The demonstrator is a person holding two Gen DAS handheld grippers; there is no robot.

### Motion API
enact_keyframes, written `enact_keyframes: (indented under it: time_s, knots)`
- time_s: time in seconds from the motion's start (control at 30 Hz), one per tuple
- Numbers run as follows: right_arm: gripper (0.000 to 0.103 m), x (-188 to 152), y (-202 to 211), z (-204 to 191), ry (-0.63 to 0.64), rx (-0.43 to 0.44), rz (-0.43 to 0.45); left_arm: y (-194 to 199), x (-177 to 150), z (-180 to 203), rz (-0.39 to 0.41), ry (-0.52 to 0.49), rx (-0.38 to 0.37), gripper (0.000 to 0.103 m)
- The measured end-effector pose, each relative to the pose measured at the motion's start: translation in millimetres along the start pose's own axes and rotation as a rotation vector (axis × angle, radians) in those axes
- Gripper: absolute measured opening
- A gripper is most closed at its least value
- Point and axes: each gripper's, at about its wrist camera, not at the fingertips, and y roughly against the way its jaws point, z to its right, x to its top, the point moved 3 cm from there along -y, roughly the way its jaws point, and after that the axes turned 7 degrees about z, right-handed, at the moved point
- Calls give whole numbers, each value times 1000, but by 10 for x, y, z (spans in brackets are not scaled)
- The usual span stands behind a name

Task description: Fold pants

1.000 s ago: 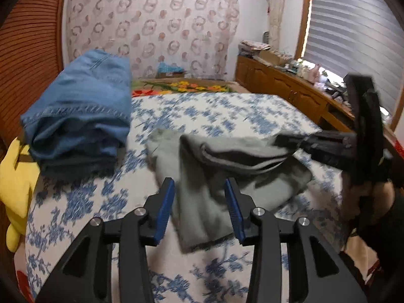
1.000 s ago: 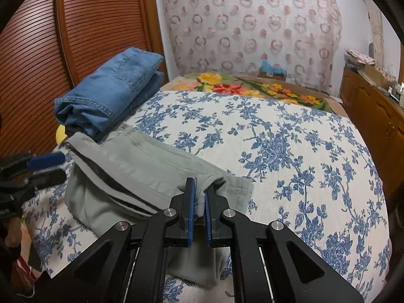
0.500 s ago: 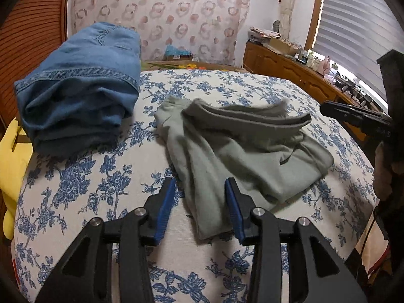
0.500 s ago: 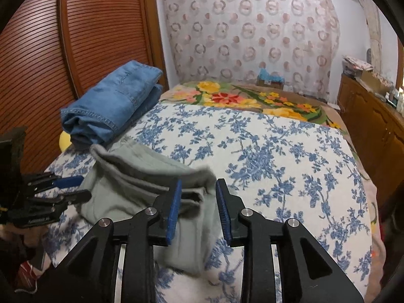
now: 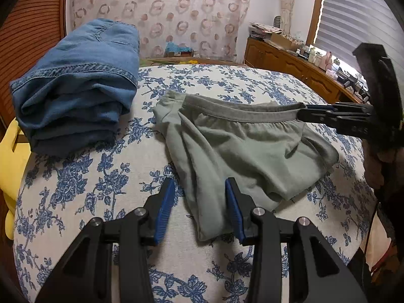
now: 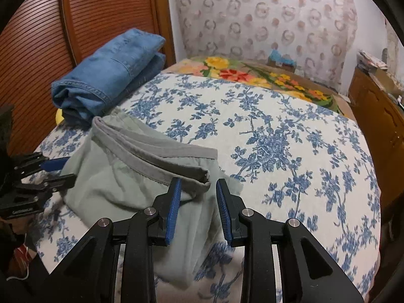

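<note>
Since a second ago the right gripper (image 6: 198, 189) has let go of the pants (image 5: 242, 151): then its blue pads were clamped on the waistband, and its jaws have just been opening, so they now stand apart with the waistband's near end lying loose just beyond the tips and no pad pressing on it. From the left wrist view this gripper (image 5: 306, 112) reaches in from the right, its tips at the right end of the waistband; whether they still brush the cloth there I cannot quite tell. Meanwhile the left gripper (image 5: 200, 192) has sunk a little toward the bed (image 5: 75, 197) with its gap unchanged: released, jaws apart, with the near left edge of the pants lying below and between the pads but not pinched. Now the grey-green pants rest in a rumpled, partly folded heap on the near middle of the blue-flowered cover, waistband along the far side and gaping slightly. Folded jeans (image 5: 75, 85) sit in a stack to the far left, close to the pants but not touching. Something yellow (image 5: 10, 166) shows at the bed's left edge under the jeans. A wooden dresser (image 5: 290, 65) runs along the far right wall below a blind (image 5: 353, 12).
</note>
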Motion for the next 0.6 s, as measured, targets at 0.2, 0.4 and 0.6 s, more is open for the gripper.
enact_keyframes:
  time_s: [0.2,0.4,0.6]
  knots:
    - [26,35,-150,99,-38,86,-35,-8,2,5,-1,2,-1,40]
    - [5,104,-190,93,-61,126,-17,-7,-17,-28,0,7,-3,40]
    - [4,286,-102,27,-39,68,77,-6,-19,-33,-1,10,-5,40]
